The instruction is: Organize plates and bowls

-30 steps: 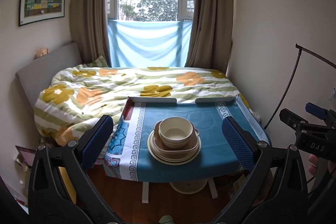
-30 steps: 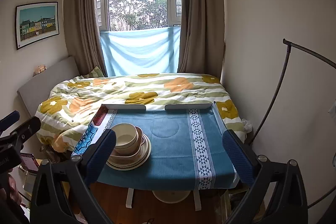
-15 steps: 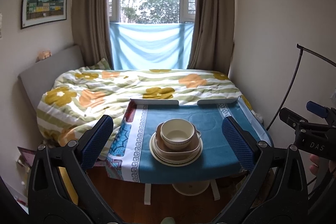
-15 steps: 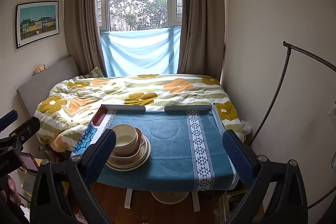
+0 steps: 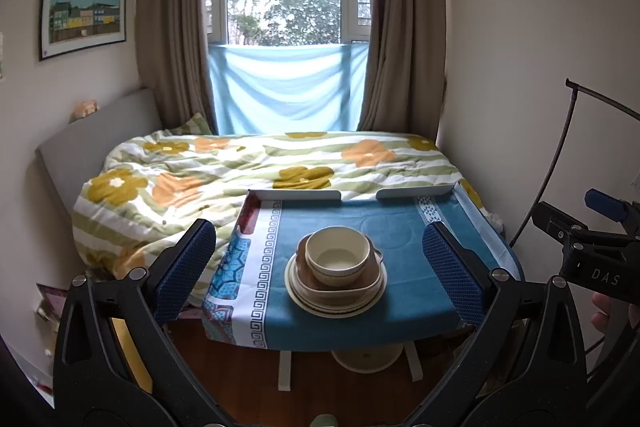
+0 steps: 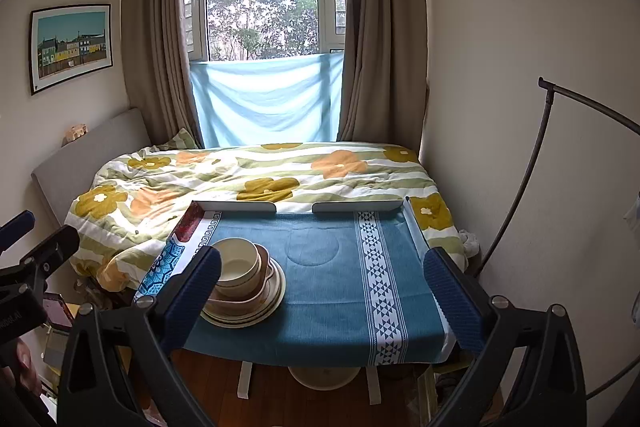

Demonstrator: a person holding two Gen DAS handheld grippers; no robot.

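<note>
A stack of dishes stands on the blue-clothed table (image 5: pixel 400 311). On top is a cream bowl (image 5: pixel 338 255) inside a brown handled dish (image 5: pixel 340 289), on cream plates (image 5: pixel 316 305). My left gripper (image 5: pixel 318 229) is open, held short of the table's near edge with the stack centred between its fingers, touching nothing. In the right wrist view the bowl (image 6: pixel 236 263) and plates (image 6: pixel 256 317) sit at the table's left, partly behind the left finger of my open right gripper (image 6: pixel 322 255). Each gripper is empty.
White rails (image 5: pixel 294 194) edge the table's far side, with a bed and floral duvet (image 5: pixel 240 163) right behind. A wall and a curved black pole (image 6: pixel 532 163) lie to the right. The cloth's right half (image 6: pixel 332 291) is bare. A person's hand (image 5: pixel 608 311) holds the right gripper.
Both views shift only slightly; the left one has drifted a little. The dishes have not moved and both grippers stay open.
</note>
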